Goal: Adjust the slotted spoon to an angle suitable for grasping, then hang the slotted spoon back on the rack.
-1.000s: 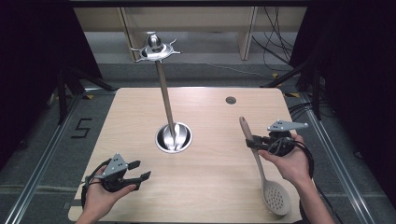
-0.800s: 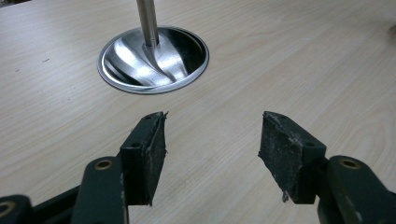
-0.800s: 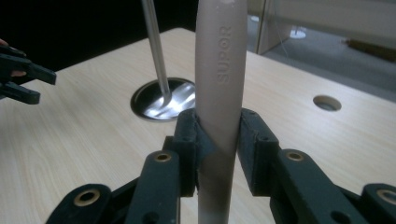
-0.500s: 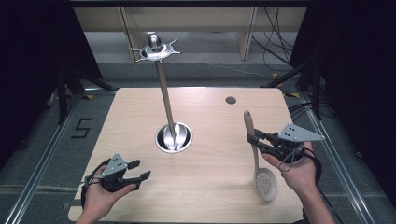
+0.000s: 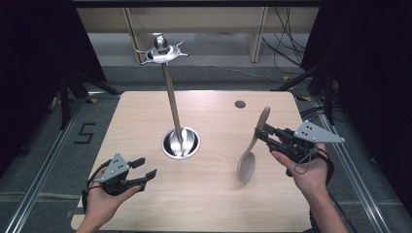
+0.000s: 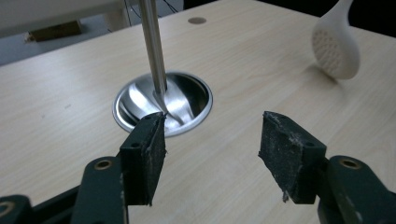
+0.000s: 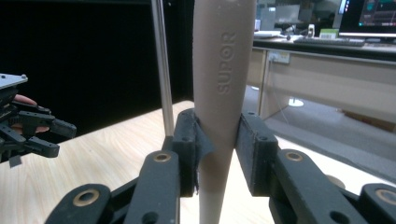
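My right claw, clamped on the slotted spoon, has lifted it off the desk, probably toward the rack; left claw waits open.

Beige slotted spoon hangs upright above the table, bowl down.

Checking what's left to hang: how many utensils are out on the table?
1: a slotted spoon, gripped by its handle in the right tongs, bowl hanging just above the table. None seen on the stand.
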`<action>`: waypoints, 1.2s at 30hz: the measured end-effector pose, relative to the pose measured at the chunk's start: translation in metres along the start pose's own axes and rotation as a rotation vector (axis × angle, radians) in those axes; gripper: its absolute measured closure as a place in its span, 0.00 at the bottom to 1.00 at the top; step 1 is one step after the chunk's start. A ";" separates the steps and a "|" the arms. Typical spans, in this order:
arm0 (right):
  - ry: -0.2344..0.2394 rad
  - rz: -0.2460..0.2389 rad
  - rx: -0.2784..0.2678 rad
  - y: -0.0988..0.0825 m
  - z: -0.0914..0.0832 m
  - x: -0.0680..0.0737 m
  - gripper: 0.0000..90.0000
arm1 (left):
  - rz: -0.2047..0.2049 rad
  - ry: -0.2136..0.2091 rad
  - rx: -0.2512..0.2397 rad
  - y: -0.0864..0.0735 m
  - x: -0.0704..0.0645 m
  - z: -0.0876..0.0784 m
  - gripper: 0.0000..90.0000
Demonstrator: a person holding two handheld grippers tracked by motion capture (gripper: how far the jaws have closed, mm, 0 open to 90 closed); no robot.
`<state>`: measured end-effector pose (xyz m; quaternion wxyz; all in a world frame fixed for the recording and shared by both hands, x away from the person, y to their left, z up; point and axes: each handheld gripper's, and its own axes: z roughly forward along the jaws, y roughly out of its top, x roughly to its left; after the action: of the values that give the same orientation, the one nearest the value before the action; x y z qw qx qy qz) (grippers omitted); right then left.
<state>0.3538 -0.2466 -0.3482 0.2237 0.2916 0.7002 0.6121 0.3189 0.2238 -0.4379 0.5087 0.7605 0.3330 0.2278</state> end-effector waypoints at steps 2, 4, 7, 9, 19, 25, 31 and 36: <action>0.005 -0.010 -0.017 0.005 0.004 0.000 0.79 | 0.009 0.003 -0.016 0.004 -0.001 0.000 0.45; 0.006 -0.016 -0.019 0.007 0.005 0.000 0.79 | 0.019 0.010 -0.012 0.006 -0.001 -0.001 0.45; 0.015 -0.033 -0.031 0.015 0.010 0.005 0.79 | 0.031 0.013 -0.039 0.013 -0.001 -0.002 0.45; 0.018 -0.040 -0.027 0.017 0.010 0.010 0.79 | 0.028 0.012 -0.054 0.016 -0.001 -0.003 0.45; 0.034 -0.071 -0.023 0.018 0.011 0.026 0.79 | 0.023 0.009 -0.096 0.030 -0.008 -0.008 0.45; 0.050 -0.091 -0.008 0.020 0.017 0.035 0.79 | 0.034 -0.007 -0.147 0.058 -0.017 -0.004 0.45; 0.064 -0.055 -0.015 0.031 0.026 0.046 0.79 | 0.090 -0.068 -0.164 0.085 -0.042 0.014 0.46; 0.032 -0.049 -0.021 0.035 0.033 0.054 0.79 | 0.118 -0.126 -0.158 0.100 -0.059 0.031 0.45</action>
<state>0.3409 -0.1833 -0.3162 0.2303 0.2622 0.7040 0.6186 0.3279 0.1347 -0.3578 0.5726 0.7492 0.2362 0.2345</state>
